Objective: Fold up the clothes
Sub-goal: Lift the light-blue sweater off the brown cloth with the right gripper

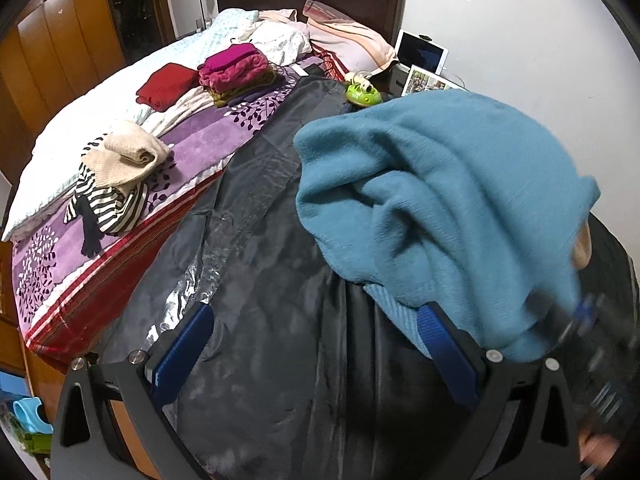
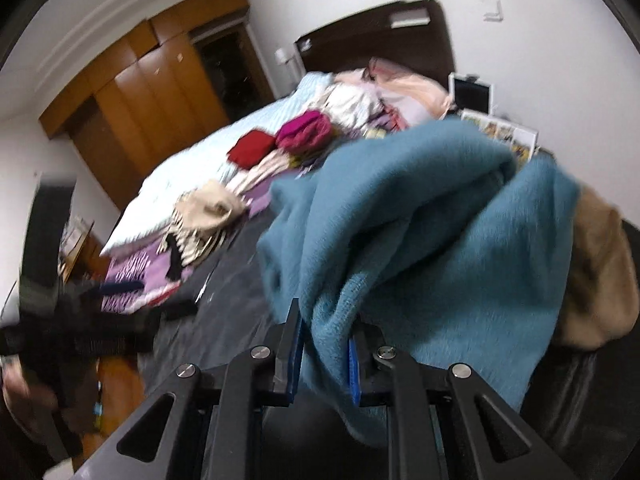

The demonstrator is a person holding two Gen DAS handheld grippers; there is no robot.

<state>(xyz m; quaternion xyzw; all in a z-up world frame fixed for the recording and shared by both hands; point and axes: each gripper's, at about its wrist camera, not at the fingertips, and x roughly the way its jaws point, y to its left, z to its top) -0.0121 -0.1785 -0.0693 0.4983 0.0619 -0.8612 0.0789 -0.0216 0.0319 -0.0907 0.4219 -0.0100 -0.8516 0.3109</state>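
A teal fleece sweater (image 1: 440, 200) lies bunched over a dark grey sheet (image 1: 260, 260) on the near side of the bed. My left gripper (image 1: 316, 316) is open wide above the sheet. The sweater's hem drapes over its right finger (image 1: 436, 332), with nothing pinched. In the right wrist view my right gripper (image 2: 326, 328) is shut on a fold of the teal sweater (image 2: 420, 240) at its near edge. The right gripper shows as a blur at the lower right of the left wrist view, and the left one (image 2: 80, 320) as a blur at the left of the right wrist view.
On the purple blanket (image 1: 200, 148) are a cream sweater on a striped garment (image 1: 120, 160), a red folded garment (image 1: 164, 86) and a magenta stack (image 1: 236, 68). A green toy (image 1: 364, 94) sits near the pillows. A tan furry item (image 2: 600, 272) lies right of the sweater. A wooden wardrobe (image 1: 60, 32) stands beyond.
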